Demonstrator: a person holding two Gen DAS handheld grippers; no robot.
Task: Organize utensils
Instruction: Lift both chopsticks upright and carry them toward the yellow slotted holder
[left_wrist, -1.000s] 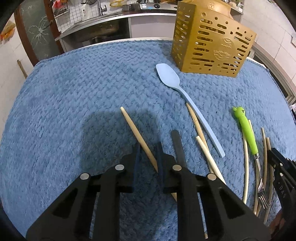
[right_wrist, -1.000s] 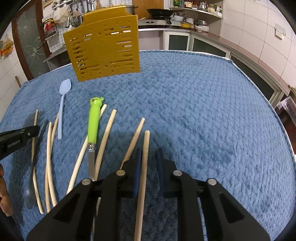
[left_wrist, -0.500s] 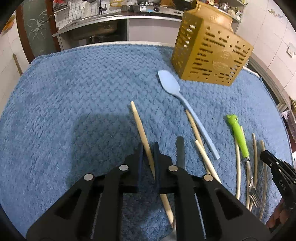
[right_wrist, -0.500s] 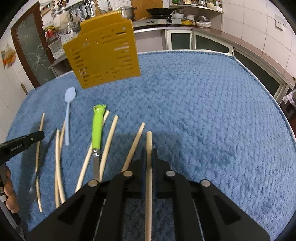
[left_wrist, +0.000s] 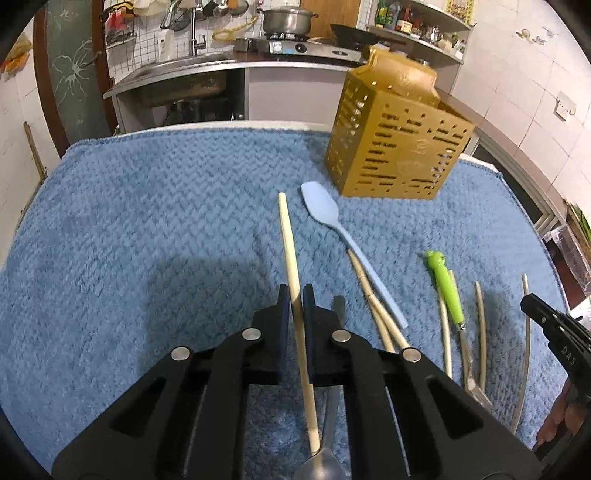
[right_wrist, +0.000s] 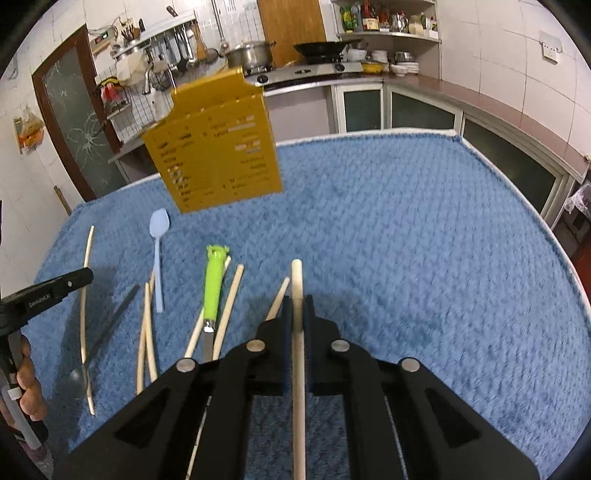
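Blue towel grips little: your left gripper (left_wrist: 294, 301) and right gripper (right_wrist: 296, 303) each pinch a light, stiff, slippery chopstick (left_wrist: 290, 247) mid-shaft; squeeze firmly.

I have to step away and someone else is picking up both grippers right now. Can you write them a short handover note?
Left gripper: shut on a chopstick, which sticks out ahead between the pads.
Right gripper: shut on another chopstick, held the same way.
The yellow slotted holder stands at the far side of the blue towel.
Still lying on the towel: blue spoon, green-handled fork, metal spoon, and several loose chopsticks.
Done: one chopstick gripped in each gripper.
Left: put both into the holder, then collect the rest. I cannot see inside the holder.
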